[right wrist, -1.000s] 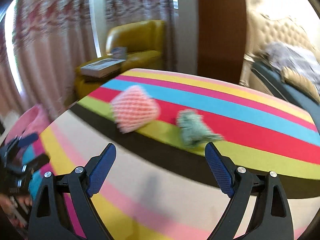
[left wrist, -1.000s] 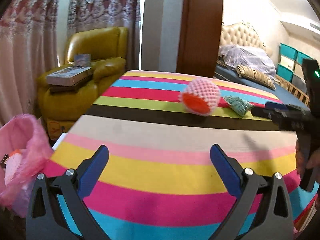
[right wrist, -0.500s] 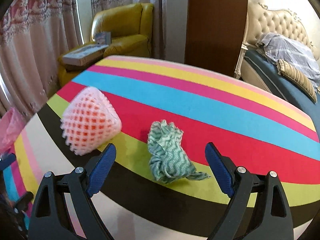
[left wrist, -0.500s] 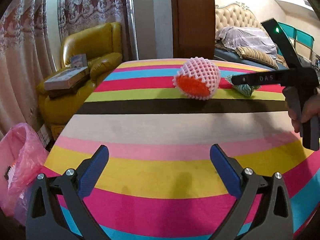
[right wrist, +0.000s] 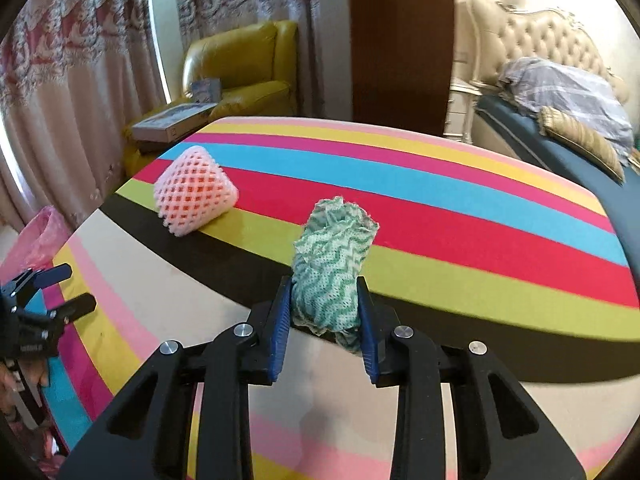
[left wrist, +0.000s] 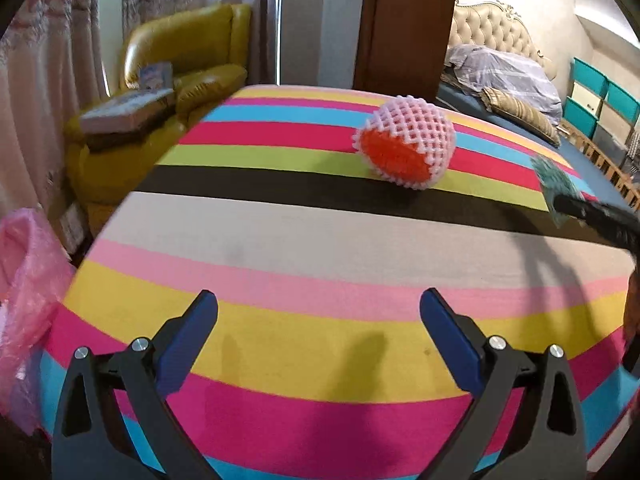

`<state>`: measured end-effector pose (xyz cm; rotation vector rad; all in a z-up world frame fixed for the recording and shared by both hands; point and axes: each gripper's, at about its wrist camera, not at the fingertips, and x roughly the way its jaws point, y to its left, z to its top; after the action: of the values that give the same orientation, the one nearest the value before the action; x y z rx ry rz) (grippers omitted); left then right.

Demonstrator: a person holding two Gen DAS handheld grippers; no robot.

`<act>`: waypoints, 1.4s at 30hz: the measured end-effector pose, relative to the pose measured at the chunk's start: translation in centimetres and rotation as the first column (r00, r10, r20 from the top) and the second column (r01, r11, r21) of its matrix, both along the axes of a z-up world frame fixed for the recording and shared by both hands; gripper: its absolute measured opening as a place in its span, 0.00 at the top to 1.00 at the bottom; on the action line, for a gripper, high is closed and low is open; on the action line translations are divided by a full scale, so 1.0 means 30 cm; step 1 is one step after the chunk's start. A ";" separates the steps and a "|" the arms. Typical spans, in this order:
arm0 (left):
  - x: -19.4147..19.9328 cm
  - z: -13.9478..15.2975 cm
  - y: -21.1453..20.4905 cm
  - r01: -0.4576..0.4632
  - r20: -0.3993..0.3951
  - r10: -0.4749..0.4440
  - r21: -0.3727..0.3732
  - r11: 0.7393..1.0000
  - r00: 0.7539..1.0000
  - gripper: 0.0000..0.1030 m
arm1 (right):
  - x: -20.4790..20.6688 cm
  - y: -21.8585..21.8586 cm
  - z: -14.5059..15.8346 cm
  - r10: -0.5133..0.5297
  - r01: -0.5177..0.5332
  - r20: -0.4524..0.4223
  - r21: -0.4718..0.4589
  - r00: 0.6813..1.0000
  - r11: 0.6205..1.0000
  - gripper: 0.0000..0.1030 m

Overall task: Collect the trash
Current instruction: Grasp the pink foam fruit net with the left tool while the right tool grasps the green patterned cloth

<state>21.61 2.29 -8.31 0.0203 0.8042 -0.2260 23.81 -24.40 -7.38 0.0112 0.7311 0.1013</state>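
Note:
My right gripper [right wrist: 325, 312] is shut on a crumpled green-and-white cloth [right wrist: 332, 264], held just above the striped table [right wrist: 440, 208]. The cloth also shows at the right edge of the left wrist view [left wrist: 554, 184]. A pink foam fruit net with an orange inside [left wrist: 404, 144] lies on the table, far ahead of my left gripper [left wrist: 318, 332], which is open and empty above the table's near side. The net also shows in the right wrist view [right wrist: 194, 196], to the left of the cloth.
A pink plastic bag [left wrist: 24, 292] hangs off the table's left side; it also shows in the right wrist view [right wrist: 36, 236]. A yellow armchair [left wrist: 168, 80] with a flat box stands behind left. A bed [left wrist: 512, 92] is behind right.
My right gripper has closed on the green cloth, which lay free on the table before. My left gripper has moved a little nearer the foam net, still open.

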 end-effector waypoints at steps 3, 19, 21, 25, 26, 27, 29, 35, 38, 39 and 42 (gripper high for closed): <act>0.038 0.012 -0.044 -0.011 -0.001 0.011 0.014 1.000 1.000 0.05 | -0.039 -0.026 -0.014 -0.037 0.037 0.021 -0.012 0.999 0.999 0.70; 0.372 0.064 -0.353 0.196 -0.012 -0.198 0.209 0.958 0.980 0.05 | -0.056 -0.034 -0.018 -0.069 0.070 0.050 -0.012 0.996 0.997 0.70; 0.417 0.061 -0.358 0.214 -0.020 -0.216 0.242 0.946 0.976 0.05 | -0.055 -0.043 -0.022 -0.075 0.075 0.042 0.002 0.996 0.997 0.70; 0.474 0.037 -0.363 0.236 -0.043 -0.232 0.225 0.945 0.972 0.06 | -0.057 -0.047 -0.022 -0.077 0.077 0.039 0.010 0.996 0.997 0.70; 0.474 0.028 -0.369 0.238 -0.046 -0.233 0.223 0.945 0.971 0.18 | -0.058 -0.045 -0.023 -0.076 0.076 0.039 0.009 0.996 0.997 0.70; 0.469 0.013 -0.375 0.239 -0.052 -0.234 0.221 0.946 0.971 0.34 | -0.060 -0.045 -0.023 -0.076 0.075 0.041 0.007 0.996 0.997 0.70; 0.446 0.022 -0.379 0.216 -0.002 -0.221 0.220 0.951 0.975 0.47 | -0.059 -0.040 -0.021 -0.073 0.073 0.042 0.005 0.996 0.997 0.70; 0.279 0.088 -0.298 0.156 0.082 -0.162 0.075 0.985 0.983 0.68 | -0.062 -0.034 -0.021 -0.067 0.067 0.043 -0.005 0.997 0.998 0.70; 0.164 0.104 -0.261 0.130 0.130 -0.135 0.047 0.990 0.982 0.68 | -0.063 -0.030 -0.020 -0.065 0.066 0.045 -0.013 0.997 0.998 0.70; 0.130 0.105 -0.246 0.122 0.143 -0.126 0.035 0.992 0.982 0.68 | -0.064 -0.028 -0.020 -0.062 0.063 0.045 -0.014 0.997 0.998 0.70; 0.021 0.097 -0.173 0.089 0.173 -0.080 -0.045 0.995 0.982 0.68 | -0.065 -0.022 -0.018 -0.057 0.058 0.050 -0.021 0.997 0.998 0.70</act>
<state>22.23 -2.90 -5.40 0.0239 0.6268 -0.3217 21.86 -25.05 -7.92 0.0080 0.6824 0.0378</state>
